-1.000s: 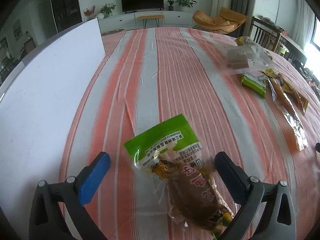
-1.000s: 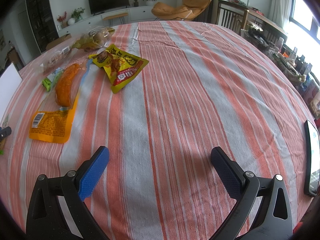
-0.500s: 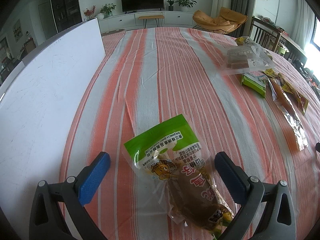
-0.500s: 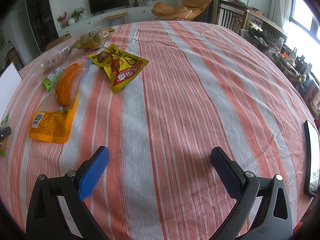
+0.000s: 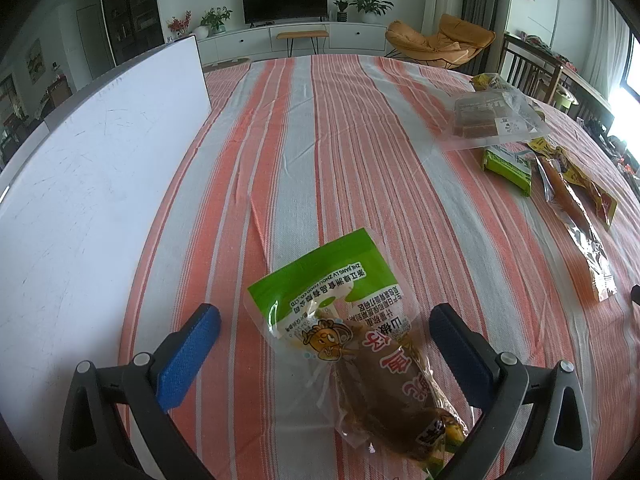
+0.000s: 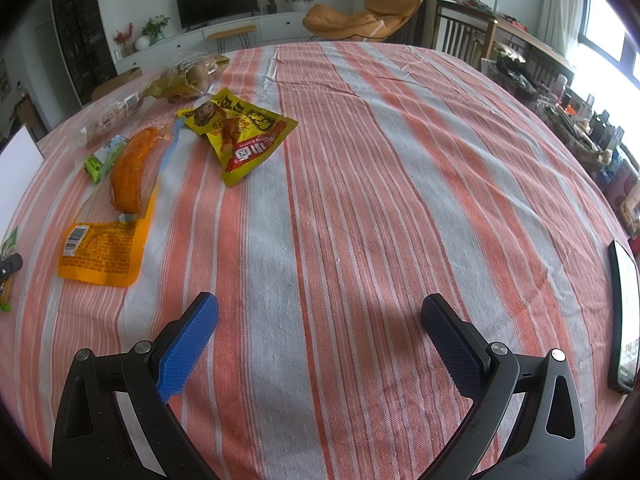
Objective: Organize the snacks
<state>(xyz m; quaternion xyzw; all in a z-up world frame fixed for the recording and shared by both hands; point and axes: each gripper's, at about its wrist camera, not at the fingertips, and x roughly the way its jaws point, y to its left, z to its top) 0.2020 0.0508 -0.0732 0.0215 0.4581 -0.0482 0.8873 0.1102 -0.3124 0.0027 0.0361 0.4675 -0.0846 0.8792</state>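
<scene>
On the striped tablecloth (image 5: 360, 140), a green-topped snack pouch (image 5: 352, 336) lies flat between the spread fingers of the left gripper (image 5: 324, 340), best pinched across its bulging middle, while the right gripper (image 6: 320, 328) hovers released, well apart from other snacks

Green-topped snack packet (image 5: 352, 344): lower end passes behind my left tool's right finger (image 5: 460, 354), tip hidden. Clear-wrapped brown cakes (image 5: 486, 118): label too small to read. In right view, phone (image 6: 623, 316) cut by picture edge; far clear bag (image 6: 188, 78) blurred, contents unclear.
</scene>
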